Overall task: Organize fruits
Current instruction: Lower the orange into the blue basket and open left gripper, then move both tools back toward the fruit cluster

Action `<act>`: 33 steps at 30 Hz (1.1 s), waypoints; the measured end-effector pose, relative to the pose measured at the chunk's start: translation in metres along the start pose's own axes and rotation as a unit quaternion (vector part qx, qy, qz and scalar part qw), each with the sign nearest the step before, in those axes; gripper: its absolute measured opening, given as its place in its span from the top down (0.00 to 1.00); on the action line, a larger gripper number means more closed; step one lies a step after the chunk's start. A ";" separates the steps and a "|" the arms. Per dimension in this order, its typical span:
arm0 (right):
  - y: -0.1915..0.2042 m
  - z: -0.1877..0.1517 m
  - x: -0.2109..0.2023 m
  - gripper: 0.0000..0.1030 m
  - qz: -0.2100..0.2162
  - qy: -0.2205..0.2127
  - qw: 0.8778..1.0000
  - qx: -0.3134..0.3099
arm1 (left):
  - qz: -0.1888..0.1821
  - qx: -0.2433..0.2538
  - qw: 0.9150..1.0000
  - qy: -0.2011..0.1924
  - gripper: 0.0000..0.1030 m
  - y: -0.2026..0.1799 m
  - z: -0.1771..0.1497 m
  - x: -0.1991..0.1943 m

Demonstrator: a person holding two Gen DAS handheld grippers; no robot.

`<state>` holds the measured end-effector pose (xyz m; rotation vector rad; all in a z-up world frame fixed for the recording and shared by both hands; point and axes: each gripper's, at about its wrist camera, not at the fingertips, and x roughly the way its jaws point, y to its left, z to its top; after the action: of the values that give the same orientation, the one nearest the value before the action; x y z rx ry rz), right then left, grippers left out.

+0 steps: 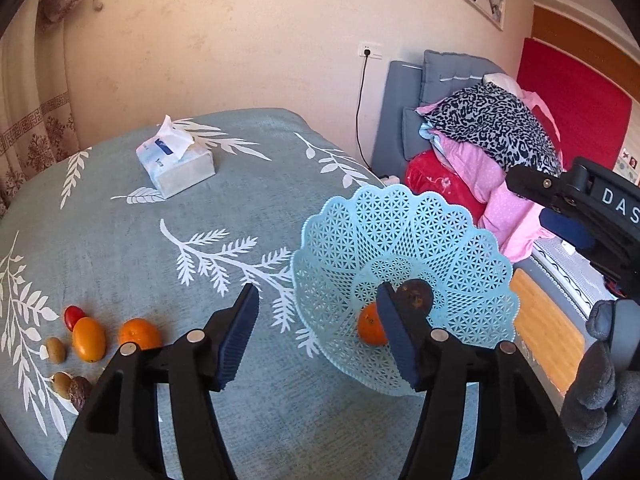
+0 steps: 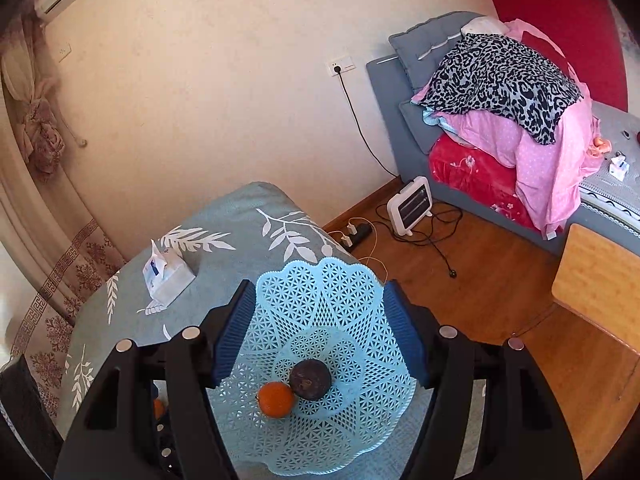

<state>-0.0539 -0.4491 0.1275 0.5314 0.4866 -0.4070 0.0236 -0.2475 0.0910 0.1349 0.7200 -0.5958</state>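
Note:
A light blue lattice basket (image 1: 420, 232) (image 2: 328, 292) stands at the table's right edge. It holds an orange (image 1: 370, 326) (image 2: 276, 399) and a dark round fruit (image 1: 416, 296) (image 2: 310, 380). Loose fruits lie at the left of the table: a small red one (image 1: 74, 316), an orange oval one (image 1: 89, 339), an orange (image 1: 139, 333), two small brownish ones (image 1: 55, 349) and a dark one (image 1: 80, 392). My left gripper (image 1: 318, 336) is open and empty above the cloth beside the basket. My right gripper (image 2: 320, 332) is open and empty above the basket; it also shows in the left wrist view (image 1: 532, 184).
A tissue box (image 1: 174, 164) (image 2: 166, 276) sits at the far side of the table. Right of the table are a wooden floor (image 2: 500, 288), a small heater (image 2: 410, 204), cables, a sofa piled with bedding (image 2: 500, 92) and a wooden stool (image 2: 600, 280).

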 end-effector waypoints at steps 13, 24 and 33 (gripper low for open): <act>0.027 -0.006 -0.026 0.33 0.041 -0.022 0.999 -0.025 | 0.036 -0.024 0.999 -0.028 0.24 0.034 0.000 -0.036; 0.045 -0.015 -0.033 0.29 0.060 -0.023 0.997 -0.047 | 0.106 -0.067 0.992 -0.032 0.16 0.102 -0.003 -0.069; 0.057 -0.023 -0.029 0.29 0.068 -0.011 0.996 -0.061 | 0.166 -0.106 0.980 -0.029 0.16 0.166 -0.019 -0.093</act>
<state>-0.0572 -0.3843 0.1469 0.4383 0.4479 -0.2512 0.0498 -0.0611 0.1241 0.0378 0.6810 -0.2006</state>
